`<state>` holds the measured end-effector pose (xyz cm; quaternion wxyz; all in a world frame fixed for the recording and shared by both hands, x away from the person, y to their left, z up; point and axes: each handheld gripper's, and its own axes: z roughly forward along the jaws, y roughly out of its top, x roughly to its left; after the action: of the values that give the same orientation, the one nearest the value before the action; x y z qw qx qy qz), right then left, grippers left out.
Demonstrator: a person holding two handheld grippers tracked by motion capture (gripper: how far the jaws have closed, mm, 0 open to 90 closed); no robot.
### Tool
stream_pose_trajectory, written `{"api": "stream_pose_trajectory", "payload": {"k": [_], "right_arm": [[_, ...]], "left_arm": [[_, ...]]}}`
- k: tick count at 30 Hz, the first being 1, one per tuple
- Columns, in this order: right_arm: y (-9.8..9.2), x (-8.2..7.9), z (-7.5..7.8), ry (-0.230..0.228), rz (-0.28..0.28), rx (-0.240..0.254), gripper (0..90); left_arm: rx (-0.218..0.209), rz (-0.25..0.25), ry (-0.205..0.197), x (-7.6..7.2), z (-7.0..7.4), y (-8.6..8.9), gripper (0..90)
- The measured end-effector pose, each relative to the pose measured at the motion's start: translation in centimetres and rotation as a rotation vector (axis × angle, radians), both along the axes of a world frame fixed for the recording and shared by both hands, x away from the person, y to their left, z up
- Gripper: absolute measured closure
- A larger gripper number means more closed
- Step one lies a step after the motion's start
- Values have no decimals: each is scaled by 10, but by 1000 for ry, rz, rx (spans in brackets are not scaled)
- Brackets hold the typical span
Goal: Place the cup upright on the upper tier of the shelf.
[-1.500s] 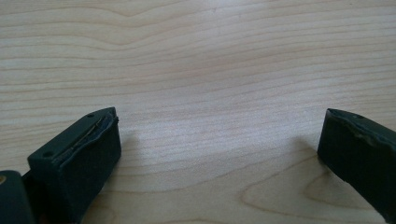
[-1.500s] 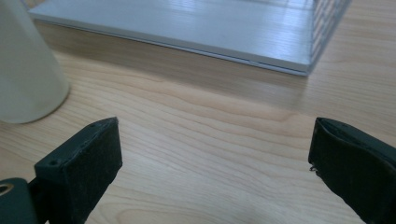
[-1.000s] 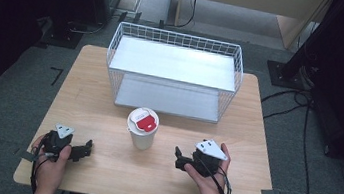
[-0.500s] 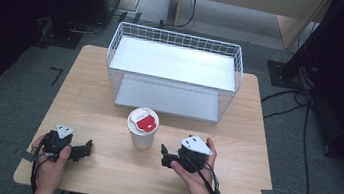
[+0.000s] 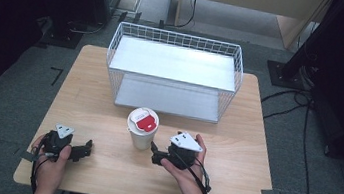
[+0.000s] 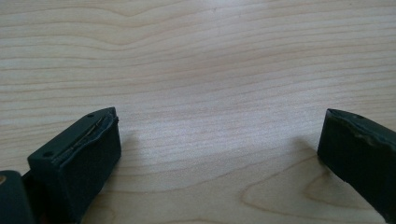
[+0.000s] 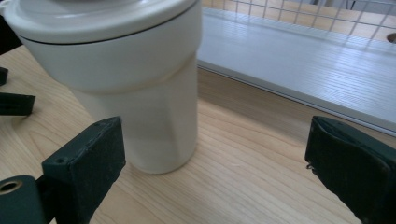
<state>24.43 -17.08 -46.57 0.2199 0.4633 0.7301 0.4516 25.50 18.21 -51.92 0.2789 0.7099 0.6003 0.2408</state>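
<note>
A white paper cup [image 5: 142,127] with a white lid and a red label stands upright on the wooden table [image 5: 248,152], just in front of the wire basket. My right gripper [image 5: 154,153] lies right of the cup's base, held by a hand, jaws pointing left at it. In the right gripper view the right gripper [image 7: 215,163] is open, and the cup [image 7: 140,88] stands close ahead, nearer the left jaw. My left gripper [image 5: 86,150] rests at the front left, held by the other hand. In the left gripper view the left gripper [image 6: 219,144] is open over bare wood.
A white wire basket [image 5: 115,52] with a white upper shelf and floor board stands at the back middle of the table. Its lower board [image 7: 299,60] lies close behind the cup. The table's front edge runs just below both hands.
My right gripper has slid left across the table and now sits right beside the cup. The left gripper and the cup have stayed put.
</note>
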Motion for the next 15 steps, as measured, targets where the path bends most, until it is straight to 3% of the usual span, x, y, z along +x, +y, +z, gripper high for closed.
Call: {"api": "stream_pose_trajectory", "payload": {"k": [15], "right_arm": [[29, 6, -9, -19, 53, 57, 64]], "left_arm": [[0, 0, 0, 0, 0, 0, 0]]}}
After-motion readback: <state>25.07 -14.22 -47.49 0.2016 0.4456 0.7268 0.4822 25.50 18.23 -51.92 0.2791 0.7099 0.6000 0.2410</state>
